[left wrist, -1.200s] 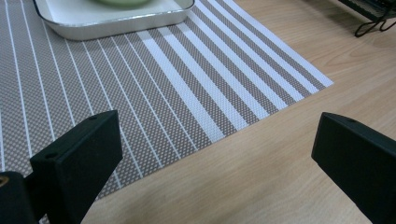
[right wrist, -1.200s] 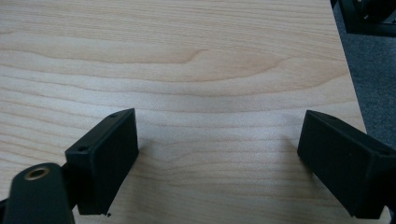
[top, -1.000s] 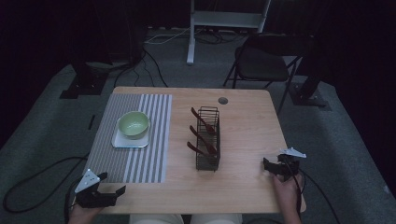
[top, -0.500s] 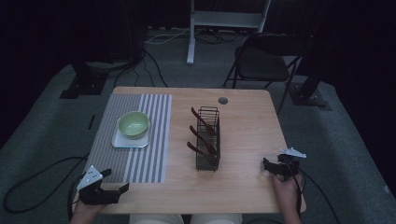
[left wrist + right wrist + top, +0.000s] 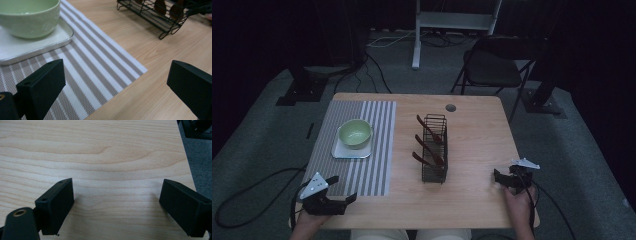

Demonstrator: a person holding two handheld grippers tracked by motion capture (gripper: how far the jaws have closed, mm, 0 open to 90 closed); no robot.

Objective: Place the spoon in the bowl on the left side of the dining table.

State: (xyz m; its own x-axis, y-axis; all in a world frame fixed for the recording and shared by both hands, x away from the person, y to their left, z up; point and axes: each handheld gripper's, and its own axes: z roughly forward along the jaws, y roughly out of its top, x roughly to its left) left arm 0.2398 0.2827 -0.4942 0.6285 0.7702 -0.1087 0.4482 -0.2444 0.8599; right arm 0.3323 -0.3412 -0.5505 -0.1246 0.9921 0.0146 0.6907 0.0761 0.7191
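Observation:
A pale green bowl (image 5: 355,133) (image 5: 27,17) rests on a white square plate (image 5: 339,152) (image 5: 37,47) on a grey striped placemat (image 5: 372,165) (image 5: 100,67). Right of the mat stands a black wire rack (image 5: 435,150) (image 5: 160,17) holding three brown spoons (image 5: 428,149). My left gripper (image 5: 343,189) (image 5: 116,87) is open at the table's near left corner, over the mat's front edge, aimed toward the rack. Near the right edge, my right gripper (image 5: 496,179) (image 5: 116,205) hovers open above bare wood. Neither holds anything.
The wooden table (image 5: 477,125) has a small round hole (image 5: 451,107) at the back. A folding chair (image 5: 492,65) and a white stand (image 5: 452,20) sit behind it. Cables lie on the grey floor. The table's right edge (image 5: 186,162) is close to my right gripper.
My left gripper has edged slightly forward and right, toward the placemat. The right gripper has stayed put.

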